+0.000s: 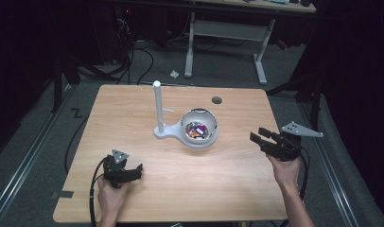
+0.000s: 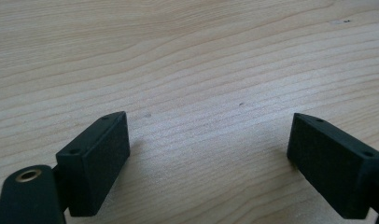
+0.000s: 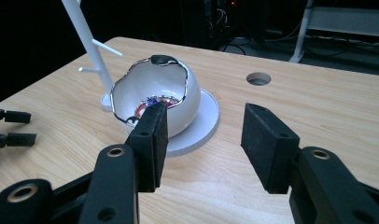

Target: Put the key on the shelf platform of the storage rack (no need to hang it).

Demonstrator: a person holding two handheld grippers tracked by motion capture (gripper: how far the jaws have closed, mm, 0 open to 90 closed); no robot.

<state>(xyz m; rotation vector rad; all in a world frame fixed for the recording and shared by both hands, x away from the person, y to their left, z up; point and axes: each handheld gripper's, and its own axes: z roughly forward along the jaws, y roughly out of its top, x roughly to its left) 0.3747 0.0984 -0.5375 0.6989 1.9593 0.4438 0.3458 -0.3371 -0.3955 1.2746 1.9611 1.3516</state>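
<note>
High view: my left gripper (image 1: 133, 171) rests low on the table (image 1: 133, 109) near the front edge, well apart from the bowl (image 1: 199, 127). My right gripper (image 1: 259, 137) hovers at the right side, pointing toward the bowl, holding nothing. The bowl sits mid-table on a white base w/ a thin stand (image 1: 158, 106) just beside it. Inside are small colourful items, red, blue and orange; too small to say exactly what.

Left gripper view: jaws wide apart, nothing between, only bare wood below.

Right gripper view: jaws apart, bowl (image 3: 155, 93) straight ahead. Its rim is wavy w/ a dark piece (image 3: 163, 59) on top. Risk, I think: a jaw catches the rim and tips the bowl, or the arm hits the stand (image 3: 92, 44).
</note>
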